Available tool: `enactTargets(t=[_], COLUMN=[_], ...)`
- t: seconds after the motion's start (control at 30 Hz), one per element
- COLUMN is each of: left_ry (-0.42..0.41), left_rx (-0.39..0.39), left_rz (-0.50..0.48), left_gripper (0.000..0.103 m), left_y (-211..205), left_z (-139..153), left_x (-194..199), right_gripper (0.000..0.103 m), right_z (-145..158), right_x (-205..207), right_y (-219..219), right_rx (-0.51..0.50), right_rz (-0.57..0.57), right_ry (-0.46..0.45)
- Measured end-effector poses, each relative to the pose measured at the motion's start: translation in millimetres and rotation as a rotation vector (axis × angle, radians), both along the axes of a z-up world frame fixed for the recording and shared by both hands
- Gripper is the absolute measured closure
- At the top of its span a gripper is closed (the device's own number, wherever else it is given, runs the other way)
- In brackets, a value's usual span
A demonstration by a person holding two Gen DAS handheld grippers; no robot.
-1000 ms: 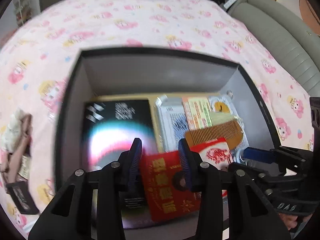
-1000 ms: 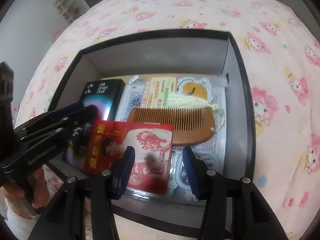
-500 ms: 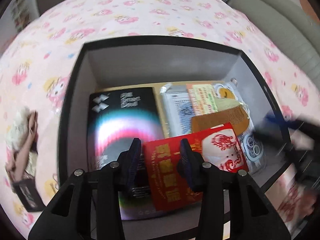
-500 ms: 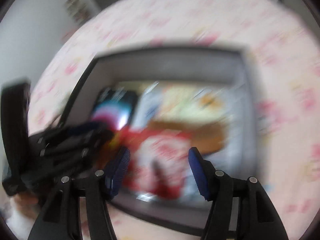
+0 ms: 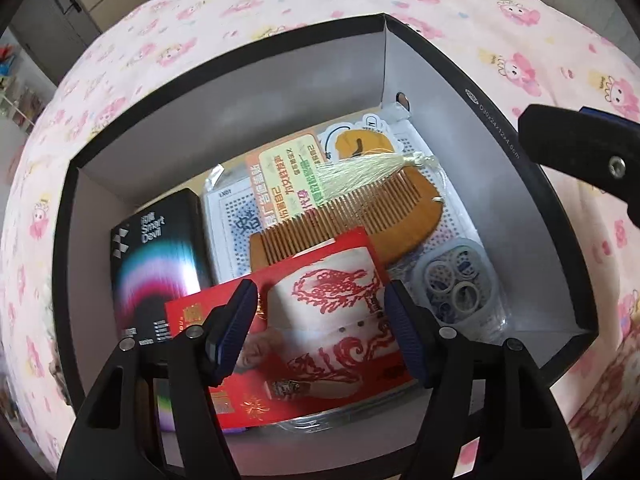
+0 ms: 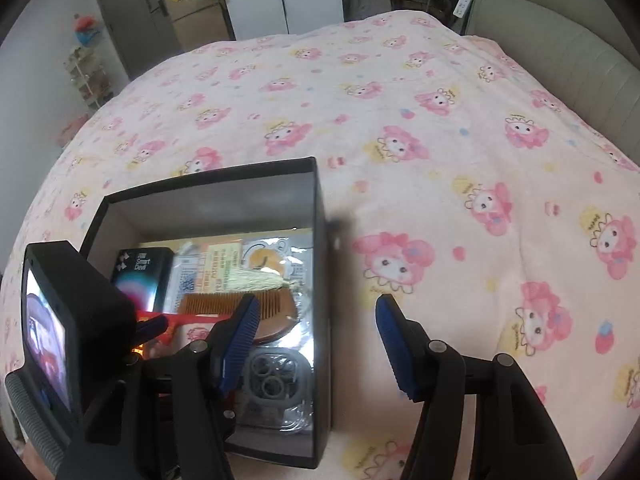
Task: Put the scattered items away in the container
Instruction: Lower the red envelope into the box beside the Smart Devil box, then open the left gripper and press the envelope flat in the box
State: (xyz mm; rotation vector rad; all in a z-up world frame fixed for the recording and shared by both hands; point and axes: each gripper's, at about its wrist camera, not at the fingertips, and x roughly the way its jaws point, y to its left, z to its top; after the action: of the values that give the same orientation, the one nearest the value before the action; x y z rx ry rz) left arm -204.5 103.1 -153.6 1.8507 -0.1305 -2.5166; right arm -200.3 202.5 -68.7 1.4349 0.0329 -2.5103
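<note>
Left gripper [image 5: 318, 332] hangs just above the near end of the black box [image 5: 496, 128], jaws spread wide and holding nothing; the red packet [image 5: 320, 320] lies directly below and between the 2 fingers, flat on top of the other contents, not pinched. Its long axis runs from near-left to far-right across the box, roughly crosswise to the fingers' forward line. Under and beyond it: wooden comb [image 5: 360, 220] with a pale tassel, its length lying on the same diagonal; a black Smart Devil carton [image 5: 156, 256] along the left wall; a clear phone case [image 5: 456, 288] with rings at the right wall; flat printed packs at the bottom. Right gripper [image 6: 316, 340] sits off the box's right side, jaws parted and empty, straddling the right wall with 1 finger over the interior and 1 over the pink bedspread [image 6: 440, 140]. Judgement: the left gripper is the nearer to the packet by far, straight above it, so any nudge or settling falls to that side. No loose items show on the visible stretch of bedspread in the right wrist view; the task looks close to finished, though ground nearest the person is hidden by the rigs.
</note>
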Motion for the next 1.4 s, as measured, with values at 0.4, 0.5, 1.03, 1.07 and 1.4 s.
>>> enactTargets(t=[0.4, 0.5, 1.03, 1.07, 1.4], left_ry=[-0.032, -0.037, 0.057, 0.041, -0.129], left_rx=[-0.064, -0.097, 0.251, 0.233, 0.231], left_rz=[0.055, 0.100, 0.248, 0.258, 0.296], left_gripper=[0.032, 0.033, 0.073, 0.074, 0.073], left_y=[-19.0, -49.9, -153.9, -156.8, -158.3], left_z=[-0.1, 1.3, 13.1, 5.7, -5.9], left_x=[-0.1, 10.3, -11.7, -13.4, 4.6], right_gripper=[0.046, 0.046, 0.060, 0.060, 0.060], right_z=[-3.4, -0.8, -61.2, -64.8, -83.7], right_x=[-0.5, 4.0, -37.9, -36.0, -22.2], right_y=[-1.3, -10.2, -112.0, -114.6, -121.4], right_rx=[0.013, -0.017, -0.002, -0.010, -0.135], right_rz=[0.021, 0.058, 0.250, 0.266, 0.384], right_ry=[0.010, 0.012, -0.199, -0.209, -0.340])
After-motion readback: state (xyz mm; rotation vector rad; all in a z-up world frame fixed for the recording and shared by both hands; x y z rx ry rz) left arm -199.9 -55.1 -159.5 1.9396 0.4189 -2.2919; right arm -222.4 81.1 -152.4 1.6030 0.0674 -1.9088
